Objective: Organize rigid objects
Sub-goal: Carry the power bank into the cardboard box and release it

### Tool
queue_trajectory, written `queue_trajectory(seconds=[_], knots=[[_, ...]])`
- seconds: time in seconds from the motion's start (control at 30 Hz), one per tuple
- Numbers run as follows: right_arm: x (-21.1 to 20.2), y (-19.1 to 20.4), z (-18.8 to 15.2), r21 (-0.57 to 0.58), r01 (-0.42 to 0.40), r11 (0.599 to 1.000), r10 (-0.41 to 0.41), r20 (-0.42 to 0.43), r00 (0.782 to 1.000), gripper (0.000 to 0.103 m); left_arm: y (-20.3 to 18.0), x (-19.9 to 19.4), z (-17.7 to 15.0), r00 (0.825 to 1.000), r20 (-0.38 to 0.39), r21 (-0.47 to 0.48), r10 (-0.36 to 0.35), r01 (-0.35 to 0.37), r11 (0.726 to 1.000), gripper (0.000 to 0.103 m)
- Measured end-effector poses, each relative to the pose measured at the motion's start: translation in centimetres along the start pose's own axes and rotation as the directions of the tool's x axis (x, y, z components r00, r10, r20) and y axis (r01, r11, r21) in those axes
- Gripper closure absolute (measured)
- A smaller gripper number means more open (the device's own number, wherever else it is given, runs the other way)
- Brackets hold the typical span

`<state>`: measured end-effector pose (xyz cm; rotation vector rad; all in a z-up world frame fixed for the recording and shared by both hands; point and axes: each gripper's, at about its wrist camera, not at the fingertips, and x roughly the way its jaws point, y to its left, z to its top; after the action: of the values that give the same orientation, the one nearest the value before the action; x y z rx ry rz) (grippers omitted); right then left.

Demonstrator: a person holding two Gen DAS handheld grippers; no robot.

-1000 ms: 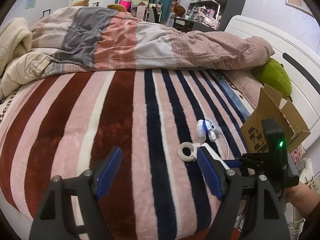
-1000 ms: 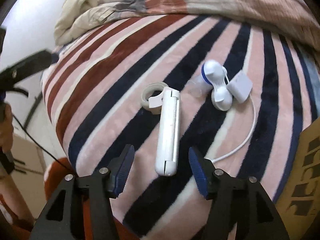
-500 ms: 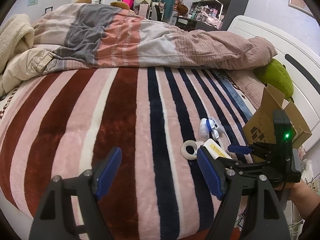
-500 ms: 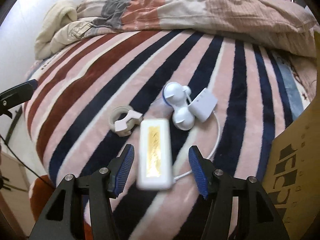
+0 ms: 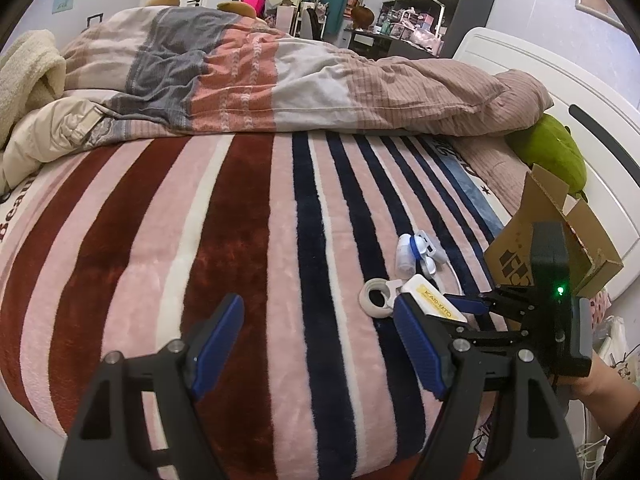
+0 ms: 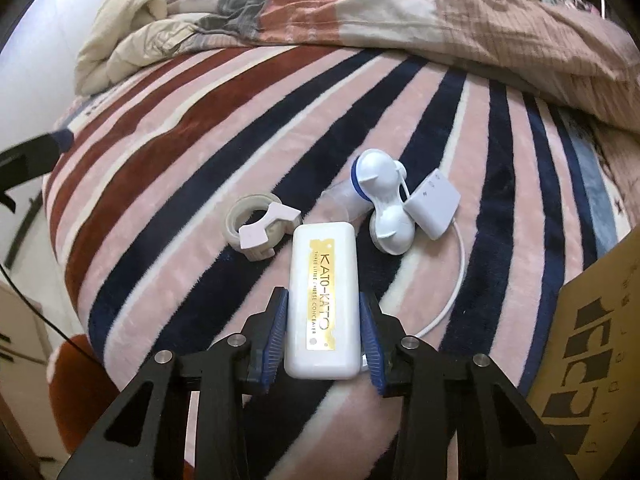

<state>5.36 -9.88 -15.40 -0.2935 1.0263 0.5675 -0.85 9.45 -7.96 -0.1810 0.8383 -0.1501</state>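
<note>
Right wrist: right claw (image 6: 323, 334) clamped on white case (image 6: 323, 300); tape ring (image 6: 258, 226) at 11 o'clock. Left claw (image 5: 320, 344) spread, holding nothing.

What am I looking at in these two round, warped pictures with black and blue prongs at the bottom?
No robot: a person holds a two-finger gripper in each hand, each with a fisheye camera looking along its fingers. The left gripper is open over the striped blanket. The right gripper is closed on a white Kato-Kato case. Beside it lie a tape ring, a white suction gadget with a cord, and a cardboard box.
</note>
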Motion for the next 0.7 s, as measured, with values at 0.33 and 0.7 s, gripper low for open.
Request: queue_trajectory(seconds=[0.33,0.7], knots=[[-7.1,1.7,1.2,-0.080,-0.120,0.990,0.131,0.149,0.980,0.072,-4.8,-0.9,2.5,0.991,0.011,0.071,-0.135,0.133,0.989,0.029],[-17.4,-2.9,0.9,-0.087,-0.130,0.988,0.154,0.381,0.912,0.072,-15.7,0.0,8.5,0.908,-0.025,0.156,-0.419,0.417,0.895,0.050]])
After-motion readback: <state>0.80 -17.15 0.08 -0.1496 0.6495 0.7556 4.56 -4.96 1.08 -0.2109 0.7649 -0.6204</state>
